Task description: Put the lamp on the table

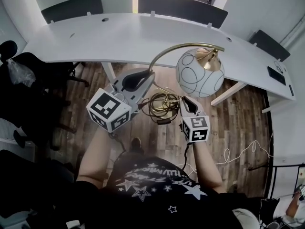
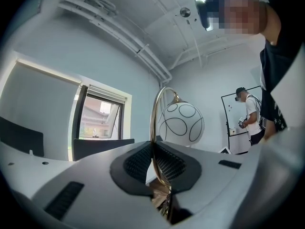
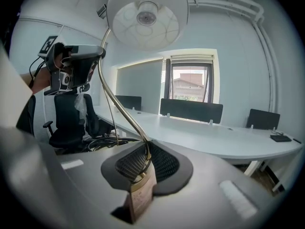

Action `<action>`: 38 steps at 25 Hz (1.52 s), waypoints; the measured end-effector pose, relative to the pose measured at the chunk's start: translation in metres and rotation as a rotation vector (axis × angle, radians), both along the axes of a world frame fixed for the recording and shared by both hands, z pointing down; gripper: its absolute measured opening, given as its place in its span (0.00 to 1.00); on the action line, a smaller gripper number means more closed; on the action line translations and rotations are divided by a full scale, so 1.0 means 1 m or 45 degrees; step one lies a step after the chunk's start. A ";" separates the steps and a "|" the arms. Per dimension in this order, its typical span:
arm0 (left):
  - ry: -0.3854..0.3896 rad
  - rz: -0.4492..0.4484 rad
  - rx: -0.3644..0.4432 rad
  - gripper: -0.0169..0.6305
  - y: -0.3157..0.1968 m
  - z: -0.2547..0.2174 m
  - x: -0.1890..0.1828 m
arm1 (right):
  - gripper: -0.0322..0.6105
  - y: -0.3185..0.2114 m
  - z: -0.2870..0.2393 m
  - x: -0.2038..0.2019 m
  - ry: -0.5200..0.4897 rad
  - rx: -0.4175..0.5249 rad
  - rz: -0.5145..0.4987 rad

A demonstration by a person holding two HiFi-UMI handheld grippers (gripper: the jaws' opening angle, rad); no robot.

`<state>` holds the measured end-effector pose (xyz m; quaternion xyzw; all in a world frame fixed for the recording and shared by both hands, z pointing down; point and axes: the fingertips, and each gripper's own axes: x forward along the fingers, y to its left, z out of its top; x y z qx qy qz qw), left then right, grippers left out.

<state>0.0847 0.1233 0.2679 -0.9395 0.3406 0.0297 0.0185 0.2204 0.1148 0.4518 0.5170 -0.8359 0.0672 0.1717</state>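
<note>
Centre-left of the head view: left tool [image 1: 143, 80] pinched fully shut on the curved brass stem [image 1: 174, 50] of the lamp [image 1: 200, 73]. Centre: lamp held in the air, white globe against the near edge of the worktop [image 1: 119, 37], cable [image 1: 162, 104] coiled beneath. Just right: right tool [image 1: 189, 104] clamped narrowly on the lamp's brass lower end.

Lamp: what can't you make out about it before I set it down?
- Lamp base: head view, hidden under the right gripper; right gripper view, mostly sunk between its jaws.
- Cord plug end: head view, coil too small and tangled to trace.
- Stem below the left gripper's hold: left gripper view, covered by its jaws.
</note>
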 end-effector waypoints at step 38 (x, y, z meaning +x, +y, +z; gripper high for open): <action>-0.019 -0.050 -0.044 0.08 -0.234 0.021 -0.102 | 0.11 -0.235 0.024 -0.100 -0.033 -0.083 -0.047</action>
